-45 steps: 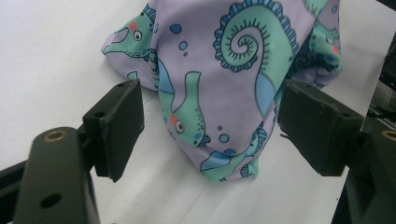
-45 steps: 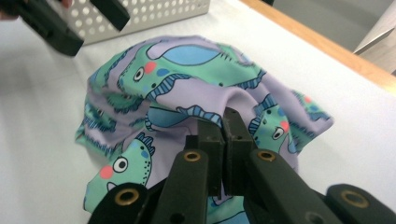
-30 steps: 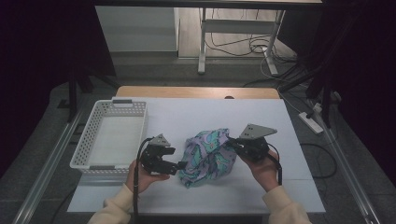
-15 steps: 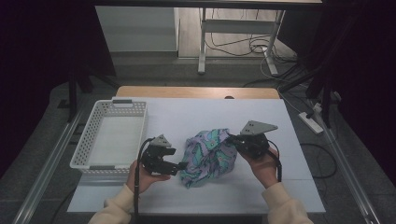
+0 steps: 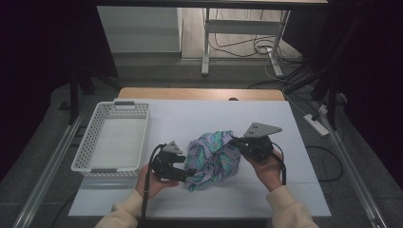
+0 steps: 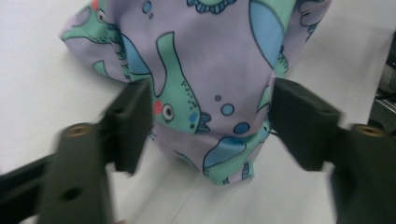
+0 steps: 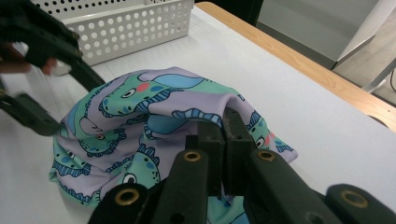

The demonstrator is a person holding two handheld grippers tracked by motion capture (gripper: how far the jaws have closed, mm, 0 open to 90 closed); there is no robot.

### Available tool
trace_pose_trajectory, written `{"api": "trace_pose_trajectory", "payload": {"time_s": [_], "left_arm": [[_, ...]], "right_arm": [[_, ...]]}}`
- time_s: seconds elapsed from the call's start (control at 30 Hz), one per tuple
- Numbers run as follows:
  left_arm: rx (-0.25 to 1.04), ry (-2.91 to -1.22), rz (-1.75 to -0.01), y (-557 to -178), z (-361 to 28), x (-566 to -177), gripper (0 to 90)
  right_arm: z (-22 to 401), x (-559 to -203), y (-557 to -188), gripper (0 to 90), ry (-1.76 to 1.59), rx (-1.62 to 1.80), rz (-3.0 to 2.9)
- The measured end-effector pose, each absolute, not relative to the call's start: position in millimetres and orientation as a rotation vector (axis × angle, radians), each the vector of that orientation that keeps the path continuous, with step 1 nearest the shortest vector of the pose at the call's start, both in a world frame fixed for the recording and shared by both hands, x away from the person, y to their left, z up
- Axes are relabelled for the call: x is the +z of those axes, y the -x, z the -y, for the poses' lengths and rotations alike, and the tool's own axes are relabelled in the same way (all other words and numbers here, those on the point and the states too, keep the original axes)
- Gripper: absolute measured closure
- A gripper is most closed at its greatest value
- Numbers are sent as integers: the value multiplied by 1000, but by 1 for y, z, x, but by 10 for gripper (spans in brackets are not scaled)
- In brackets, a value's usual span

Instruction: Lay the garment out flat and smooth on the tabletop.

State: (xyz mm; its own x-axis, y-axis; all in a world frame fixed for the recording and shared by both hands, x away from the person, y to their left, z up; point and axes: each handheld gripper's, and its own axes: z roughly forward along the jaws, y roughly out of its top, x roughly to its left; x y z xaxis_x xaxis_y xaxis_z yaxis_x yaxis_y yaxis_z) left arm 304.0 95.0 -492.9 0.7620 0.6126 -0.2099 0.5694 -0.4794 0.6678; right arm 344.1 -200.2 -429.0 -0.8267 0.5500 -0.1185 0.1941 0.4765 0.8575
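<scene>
Dino-print cloth (image 5: 212,159) bunched on worktop (image 5: 304,156), right of basket (image 5: 111,140). Your right gripper (image 7: 225,122) pinches cloth edge. Left gripper (image 6: 210,116) just been closing, cloth corner between pads, not clamped. Next: clamp, spread.

Cloth (image 5: 212,157) being kept at lower centre of high view, on table (image 5: 199,114). Basket (image 5: 114,140) being kept left of cloth. Left gripper (image 5: 183,173) at cloth's lower left edge, right gripper (image 5: 237,142) at its right.

No legible text or labels anywhere
</scene>
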Motion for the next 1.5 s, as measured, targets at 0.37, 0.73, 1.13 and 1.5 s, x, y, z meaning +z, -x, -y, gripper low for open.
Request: {"api": "trace_pose_trajectory", "payload": {"time_s": [0.37,0.73,1.13,1.5], "left_arm": [[44,-2171,-865,-310,-98,-495,861],[105,-2032,-824,-302,-124,-450,868],[161,-1935,-770,-296,-136,-410,868],[112,-1989,-883,-328,-127,-450,863]], "right_arm": [[200,-428,-342,880,-616,1295,-2356],[210,-413,-328,879,-594,1353,-2318],[216,-382,-308,879,-523,1423,-2257],[212,-422,-343,878,-652,1293,-2336]]}}
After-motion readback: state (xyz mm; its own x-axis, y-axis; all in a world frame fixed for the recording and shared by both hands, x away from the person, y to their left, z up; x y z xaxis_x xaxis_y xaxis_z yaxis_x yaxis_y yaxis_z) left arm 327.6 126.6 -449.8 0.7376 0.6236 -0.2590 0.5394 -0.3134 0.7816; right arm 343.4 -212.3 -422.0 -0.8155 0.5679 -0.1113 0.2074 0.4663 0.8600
